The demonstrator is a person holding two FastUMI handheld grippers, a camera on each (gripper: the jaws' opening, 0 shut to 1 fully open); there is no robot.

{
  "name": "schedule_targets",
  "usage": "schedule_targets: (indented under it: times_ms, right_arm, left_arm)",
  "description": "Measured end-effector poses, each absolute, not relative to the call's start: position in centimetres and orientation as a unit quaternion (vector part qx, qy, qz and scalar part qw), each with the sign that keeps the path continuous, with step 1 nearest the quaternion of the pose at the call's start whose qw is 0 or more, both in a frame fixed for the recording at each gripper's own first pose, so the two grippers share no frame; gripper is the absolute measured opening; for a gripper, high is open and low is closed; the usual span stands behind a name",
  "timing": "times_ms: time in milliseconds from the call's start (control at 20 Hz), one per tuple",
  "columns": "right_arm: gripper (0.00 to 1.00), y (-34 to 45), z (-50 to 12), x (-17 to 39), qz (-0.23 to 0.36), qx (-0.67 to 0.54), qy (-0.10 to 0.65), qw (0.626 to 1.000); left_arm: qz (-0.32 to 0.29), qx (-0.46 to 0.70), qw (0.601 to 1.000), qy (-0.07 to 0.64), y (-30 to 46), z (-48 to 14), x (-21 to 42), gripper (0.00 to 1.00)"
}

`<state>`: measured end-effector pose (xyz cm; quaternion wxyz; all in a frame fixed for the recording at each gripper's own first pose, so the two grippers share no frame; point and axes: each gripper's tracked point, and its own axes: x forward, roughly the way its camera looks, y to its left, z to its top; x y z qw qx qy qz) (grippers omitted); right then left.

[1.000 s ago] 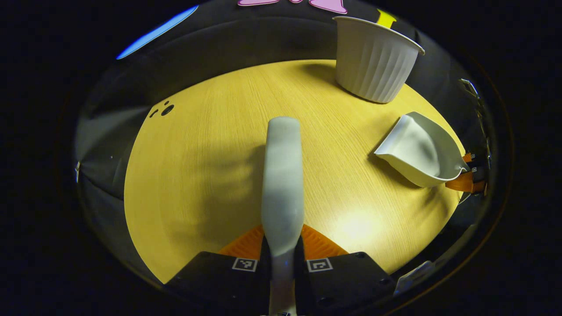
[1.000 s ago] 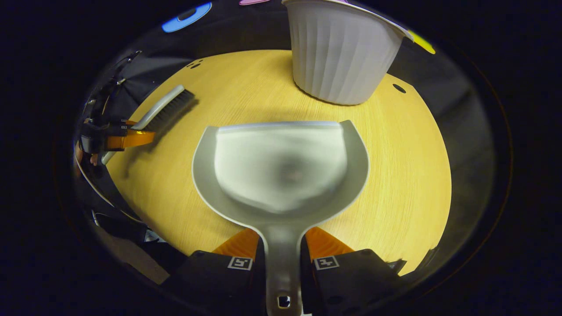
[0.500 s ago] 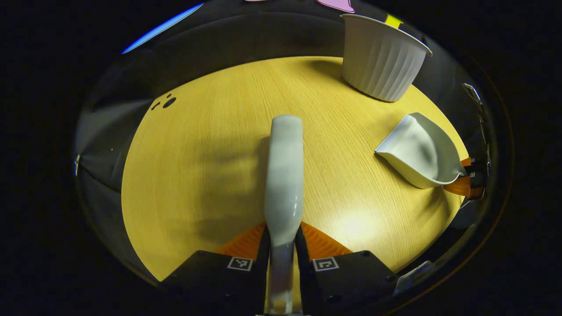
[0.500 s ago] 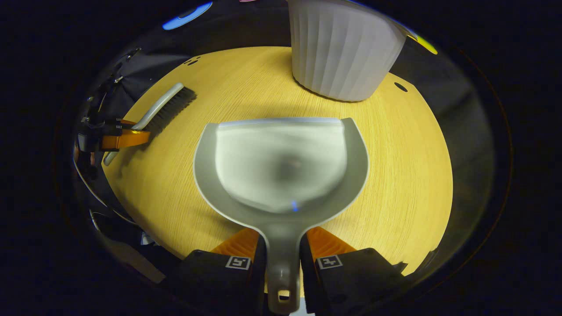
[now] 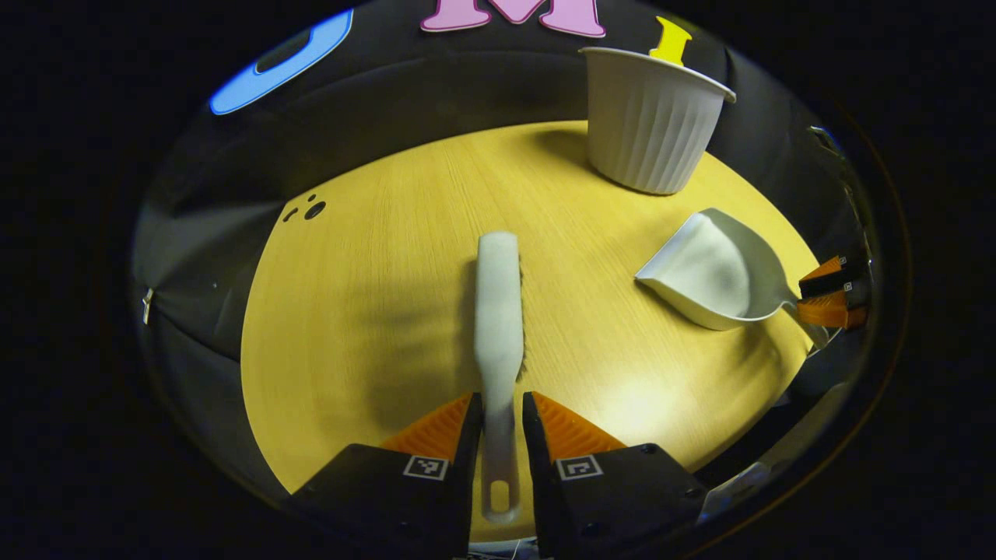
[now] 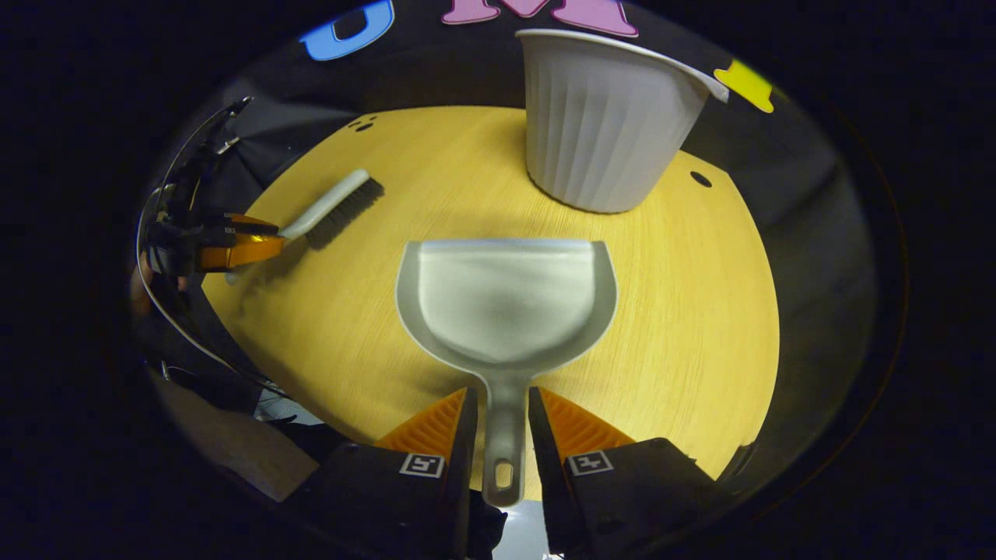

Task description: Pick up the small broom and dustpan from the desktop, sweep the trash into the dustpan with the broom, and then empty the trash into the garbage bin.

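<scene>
Both tools appear set down (trash looks gone): the left gripper stands parted around the broom handle, the right gripper parted around the dustpan handle; bin beyond. Next: withdraw.

Dim booth, glare patch on tabletop, soft shadows, fisheye-warped edges
</scene>
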<state>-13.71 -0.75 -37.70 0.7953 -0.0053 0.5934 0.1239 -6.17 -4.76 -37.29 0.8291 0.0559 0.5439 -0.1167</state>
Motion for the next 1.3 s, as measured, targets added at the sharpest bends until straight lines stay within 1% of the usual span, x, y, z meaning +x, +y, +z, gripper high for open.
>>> schedule_targets:
  times_ms: [50, 100, 250, 550, 750, 850, 900, 1000, 1050, 1150, 1300]
  right_arm:
    - [0.42, -0.7, -36.6, -12.9, 0.123, -0.002, 0.579, 0.806]
    - [0.42, -0.8, -35.5, -12.0, 0.122, 0.000, 0.563, 0.817]
    - [0.42, -0.5, -31.7, -8.7, 0.118, 0.003, 0.511, 0.851]
    - [0.42, -0.2, -24.0, -1.9, 0.115, 0.009, 0.392, 0.913]
    - [0.42, -0.1, -18.1, 0.9, 0.097, 0.030, 0.306, 0.947]
    - [0.41, -0.5, -16.5, 1.5, 0.086, 0.027, 0.269, 0.959]
    - [0.41, -0.6, -16.1, 1.5, 0.081, 0.023, 0.260, 0.962]
    - [0.41, -0.5, -15.9, 1.4, 0.078, 0.027, 0.253, 0.964]
    - [0.41, -0.3, -16.0, 1.2, 0.080, 0.029, 0.256, 0.963]
    - [0.41, -0.3, -16.2, 1.1, 0.078, 0.027, 0.257, 0.963]
    - [0.41, -0.3, -16.2, 1.1, 0.080, 0.031, 0.259, 0.962]
  left_arm:
    - [-0.119, 0.045, 0.836, 0.534, -5.2, -36.1, -6.2, 0.32]
    - [-0.122, 0.035, 0.843, 0.523, -5.6, -34.9, -6.0, 0.36]
    - [-0.121, 0.017, 0.869, 0.479, -6.2, -30.8, -4.0, 0.36]
    - [-0.128, -0.031, 0.941, 0.312, -8.6, -19.2, 3.1, 0.36]
    - [-0.119, -0.044, 0.970, 0.209, -8.1, -11.6, 5.0, 0.36]
    - [-0.120, -0.043, 0.977, 0.169, -8.2, -8.7, 5.2, 0.36]
    - [-0.120, -0.040, 0.979, 0.160, -7.9, -8.0, 5.1, 0.36]
    - [-0.123, -0.039, 0.978, 0.163, -8.2, -8.6, 5.2, 0.36]
    - [-0.123, -0.041, 0.977, 0.169, -8.3, -8.8, 5.2, 0.39]
    - [-0.122, -0.041, 0.975, 0.180, -8.3, -9.5, 5.2, 0.36]
    - [-0.126, -0.039, 0.972, 0.193, -8.4, -10.0, 4.9, 0.36]
